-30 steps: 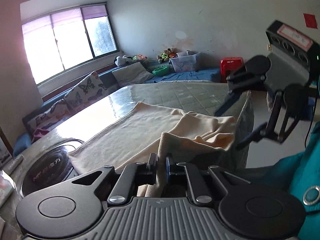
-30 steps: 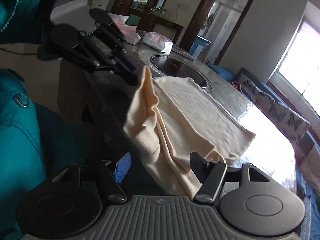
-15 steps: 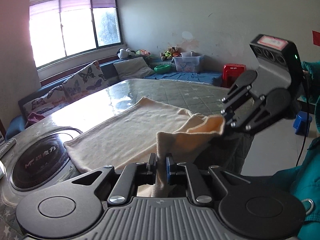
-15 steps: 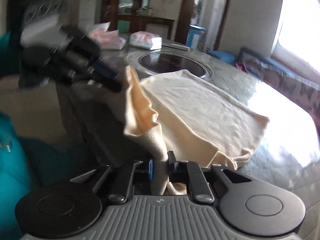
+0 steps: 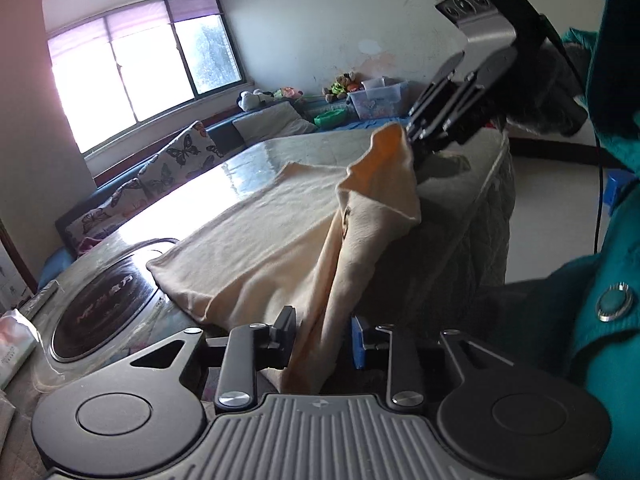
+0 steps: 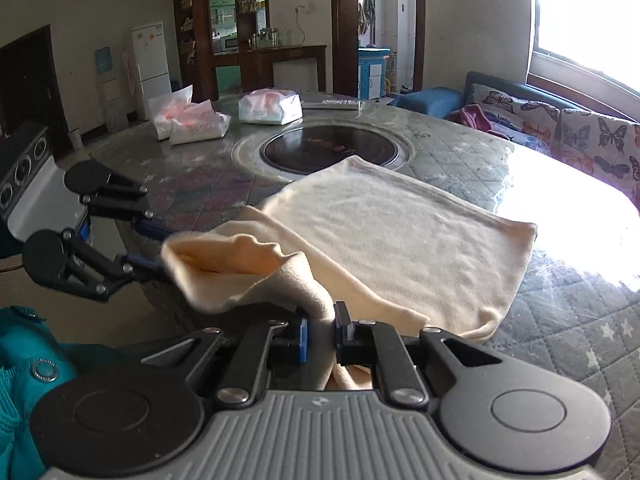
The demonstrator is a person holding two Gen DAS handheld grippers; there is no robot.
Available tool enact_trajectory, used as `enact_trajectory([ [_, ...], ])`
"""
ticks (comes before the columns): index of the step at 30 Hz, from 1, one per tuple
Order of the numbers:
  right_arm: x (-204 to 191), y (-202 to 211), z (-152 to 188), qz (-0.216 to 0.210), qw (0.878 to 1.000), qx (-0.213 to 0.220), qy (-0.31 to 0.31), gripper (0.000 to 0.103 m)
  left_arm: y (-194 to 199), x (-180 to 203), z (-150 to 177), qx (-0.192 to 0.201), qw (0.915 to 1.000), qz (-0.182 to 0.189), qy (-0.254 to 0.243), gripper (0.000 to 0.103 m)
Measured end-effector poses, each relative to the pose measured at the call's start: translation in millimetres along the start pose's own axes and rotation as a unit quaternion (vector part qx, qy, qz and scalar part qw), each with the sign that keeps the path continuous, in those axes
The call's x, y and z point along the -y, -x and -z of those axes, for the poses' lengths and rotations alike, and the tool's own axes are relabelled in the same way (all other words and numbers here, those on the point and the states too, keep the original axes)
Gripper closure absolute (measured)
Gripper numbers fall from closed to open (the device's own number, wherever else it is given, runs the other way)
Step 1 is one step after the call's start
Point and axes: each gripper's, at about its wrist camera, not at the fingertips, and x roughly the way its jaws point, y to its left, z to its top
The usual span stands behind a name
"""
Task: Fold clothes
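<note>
A cream garment (image 5: pixel 264 240) lies partly flat on the round table (image 6: pixel 560 344), its near edge lifted. My left gripper (image 5: pixel 320 336) has its jaws parted with a fold of the garment hanging loosely between them. My right gripper (image 6: pixel 320 330) is shut on another part of the garment's (image 6: pixel 384 232) near edge and holds it up. In the left wrist view the right gripper (image 5: pixel 416 148) pinches a raised corner above the table edge. In the right wrist view the left gripper (image 6: pixel 160 252) is at the lifted fold.
A black induction hob (image 6: pixel 328 148) is set in the table's middle. Tissue packs (image 6: pixel 192 120) and a remote lie behind it. A butterfly-print sofa (image 6: pixel 560 128) stands under the window. My teal jacket (image 5: pixel 600 280) is close to the table edge.
My left gripper's jaws have opened, loosening its hold on the cloth. The right gripper has lifted its corner higher and further over the table.
</note>
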Motion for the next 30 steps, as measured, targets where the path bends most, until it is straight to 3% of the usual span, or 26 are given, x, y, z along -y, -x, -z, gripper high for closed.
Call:
enact_trajectory([
  [4,-3,0,2,0.003,1.000,0.003,-0.001,0.092,5,-6,1,0.003,1.0000,-0.003,0.007,0.096],
  [11,-6,14,-2,0.002,1.000,0.020,0.003,0.092,15,-41,-22,0.031,0.9962,0.016,0.080,0.097],
  [18,15,20,-37,0.010,0.999,0.033,0.006,0.093,5,-93,-60,0.059,0.9912,0.005,0.119,0.098],
  [25,67,-11,-92,0.017,1.000,0.023,-0.005,0.093,-61,-156,-98,0.036,0.9907,-0.018,0.130,0.098],
  [30,114,-65,-120,0.025,0.999,-0.008,-0.036,0.092,-131,-194,-102,-0.016,0.9847,-0.029,0.171,0.097],
])
